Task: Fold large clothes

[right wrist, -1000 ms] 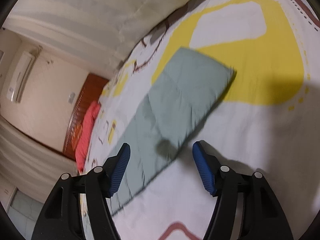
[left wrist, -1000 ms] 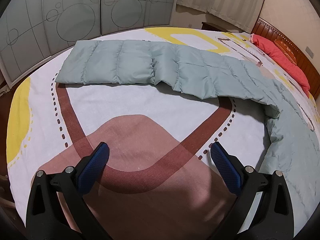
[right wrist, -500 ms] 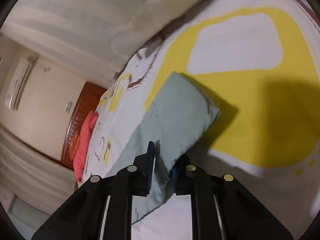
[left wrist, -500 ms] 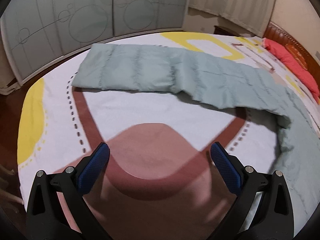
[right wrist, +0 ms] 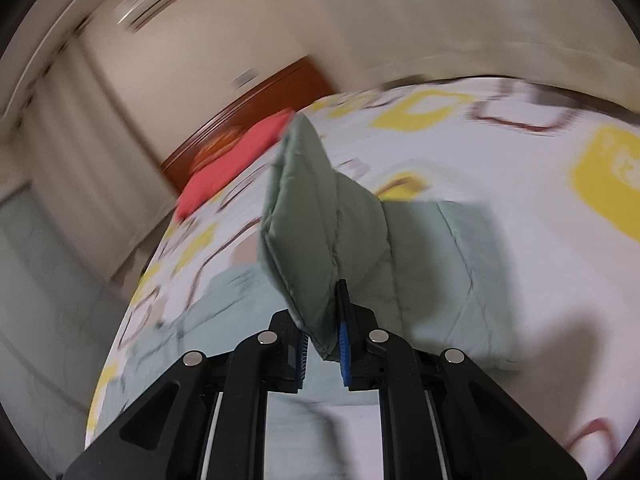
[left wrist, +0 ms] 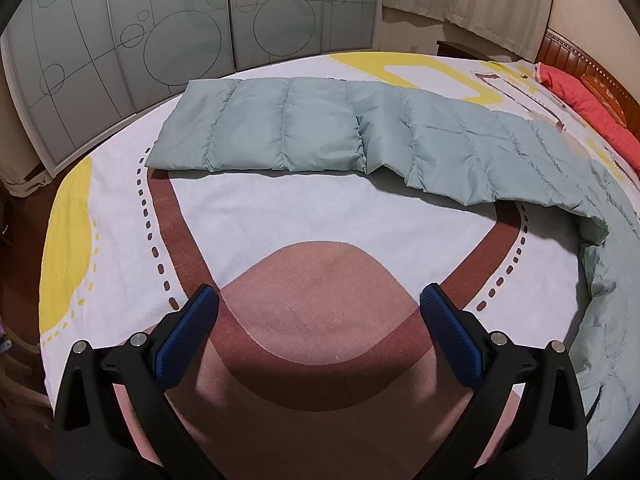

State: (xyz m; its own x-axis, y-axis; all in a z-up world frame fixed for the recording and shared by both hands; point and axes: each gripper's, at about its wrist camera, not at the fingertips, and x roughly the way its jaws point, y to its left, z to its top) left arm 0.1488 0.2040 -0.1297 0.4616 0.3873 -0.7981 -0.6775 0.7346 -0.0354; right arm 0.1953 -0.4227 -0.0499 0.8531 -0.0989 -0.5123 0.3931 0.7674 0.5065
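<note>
Quilting shows clearly only in the left view: the coat [left wrist: 360,136], pale green and padded, lies flat across the bed [left wrist: 320,220] well ahead of the left tool [left wrist: 320,308], running from ahead-left to the right, where it bends back toward the tool's right side and is cut off by the picture's edge. The left tool hangs over the bed's brown-patterned cover, apart from the coat, its blue pads [left wrist: 188,332] spread wide with nothing between them. Frosted wardrobe doors [left wrist: 180,32] stand beyond the bed, and a red pillow [left wrist: 588,108] lies far ahead-right by the headboard.

The right view is blurred, so the room and bed pattern are smeared. It shows what the left cannot: the right tool [right wrist: 322,344] pinches an edge of the coat [right wrist: 320,232], which stands up as a folded flap straight ahead, lifted off the bed [right wrist: 540,240]. More coat lies flat to the right of the flap. The flap hides part of the pillow [right wrist: 228,164] ahead-left.
</note>
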